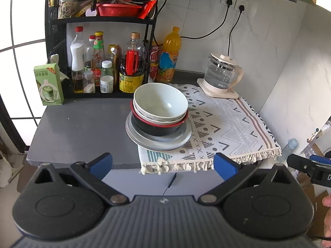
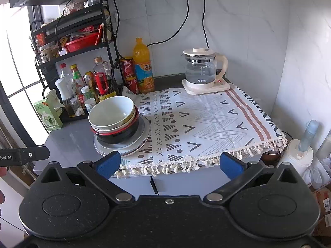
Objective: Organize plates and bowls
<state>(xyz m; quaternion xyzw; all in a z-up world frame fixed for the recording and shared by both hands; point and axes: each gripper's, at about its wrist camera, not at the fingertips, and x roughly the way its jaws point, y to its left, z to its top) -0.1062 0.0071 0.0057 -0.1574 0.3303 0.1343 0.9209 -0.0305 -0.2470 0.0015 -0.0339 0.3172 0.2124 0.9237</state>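
Bowls already nested: white bowl (image 1: pixel 160 101) on speckled bowl, inside black red-rimmed bowl (image 1: pixel 159 129), all stacked on grey plates (image 1: pixel 140 140) at patterned cloth's (image 1: pixel 227 124) left edge. Left gripper (image 1: pixel 163 164) and right gripper (image 2: pixel 169 163) held wide apart, nothing gripped, short of counter. Sorting judged nearly finished; nothing seen left loose.

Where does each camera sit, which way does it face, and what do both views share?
Left wrist: on the left claw, open, facing the stack of bowls; the right claw pokes in at the right edge.
Right wrist: on the right claw, open, facing the patterned cloth; the left claw shows at the left.
Shared: stack, cloth, kettle.
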